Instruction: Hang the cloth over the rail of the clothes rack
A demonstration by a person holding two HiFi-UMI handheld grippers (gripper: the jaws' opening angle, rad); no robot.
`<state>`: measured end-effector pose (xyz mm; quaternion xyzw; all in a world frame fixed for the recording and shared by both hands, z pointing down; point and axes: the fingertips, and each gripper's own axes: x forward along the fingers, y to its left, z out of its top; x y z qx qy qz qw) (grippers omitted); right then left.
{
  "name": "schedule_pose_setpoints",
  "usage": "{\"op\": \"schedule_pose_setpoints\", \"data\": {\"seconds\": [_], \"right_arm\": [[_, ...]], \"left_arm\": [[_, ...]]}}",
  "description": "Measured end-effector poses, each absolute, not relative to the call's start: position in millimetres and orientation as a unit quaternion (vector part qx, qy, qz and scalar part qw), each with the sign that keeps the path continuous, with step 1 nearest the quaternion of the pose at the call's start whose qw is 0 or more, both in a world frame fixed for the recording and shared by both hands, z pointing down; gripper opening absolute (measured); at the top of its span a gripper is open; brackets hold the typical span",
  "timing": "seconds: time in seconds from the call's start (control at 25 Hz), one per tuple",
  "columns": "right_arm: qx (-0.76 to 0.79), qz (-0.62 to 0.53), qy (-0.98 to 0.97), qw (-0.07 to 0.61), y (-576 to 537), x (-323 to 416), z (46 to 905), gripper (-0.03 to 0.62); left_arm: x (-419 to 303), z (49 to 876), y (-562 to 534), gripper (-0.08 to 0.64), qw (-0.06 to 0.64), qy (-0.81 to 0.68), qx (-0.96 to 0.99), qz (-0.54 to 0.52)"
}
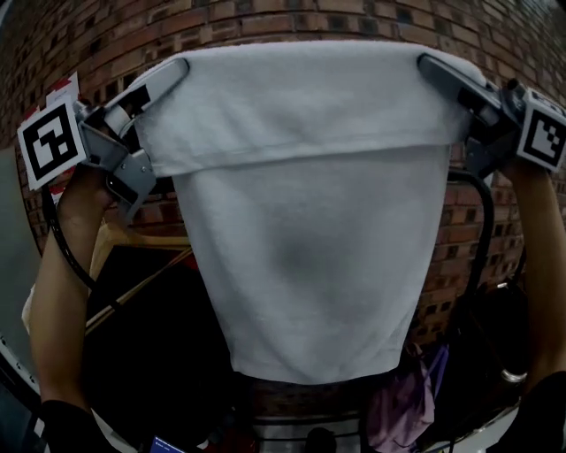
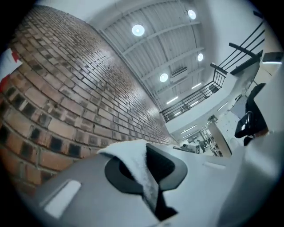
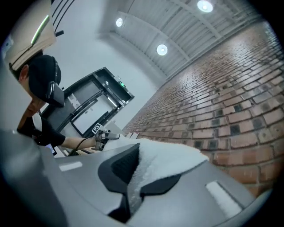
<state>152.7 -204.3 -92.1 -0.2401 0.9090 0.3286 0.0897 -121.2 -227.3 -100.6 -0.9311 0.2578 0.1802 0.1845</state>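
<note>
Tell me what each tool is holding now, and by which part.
The white cloth: left tool on its top-left end, right tool on its top-right end.

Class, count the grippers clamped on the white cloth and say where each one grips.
2. The left gripper is shut on the cloth at its top left corner; the right gripper is shut on its top right corner. No others show.

White cloth [image 1: 309, 257], perhaps reddish brick wall [image 1: 265, 19]
</note>
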Motion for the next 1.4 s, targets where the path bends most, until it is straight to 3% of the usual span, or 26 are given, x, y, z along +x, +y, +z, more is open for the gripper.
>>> {"op": "schedule_pose_setpoints", "data": {"seconds": [0.32,0.6,0.88,1.12,1.24,1.4], "right_arm": [[-0.272,0.346,0.895,0.064,-259,133,-175,0.012],[-0.323,0.278,0.905,0.009,-350,139,-152,0.012],[-0.33,0.233,0.904,-0.142,-419,139,-55,0.012],[-0.302,0.194,0.887,-0.291,-438,141,22,0.014],[-0.276,0.167,0.885,-0.336,-438,143,48,0.014],[-0.235,0.127,0.893,-0.363,-431,144,69,0.017]], "left_arm": [[-110,-180,-290,0.029,0.191,0.277,-0.922,0.194],[-106,-161,-367,0.029,0.147,0.311,-0.928,0.143],[-94,-62,-437,0.031,0.106,0.347,-0.93,-0.057],[-88,0,-464,0.031,0.027,0.331,-0.919,-0.212],[-86,34,-465,0.035,0.025,0.304,-0.902,-0.306],[-89,69,-465,0.096,0.018,0.273,-0.883,-0.382]]}}
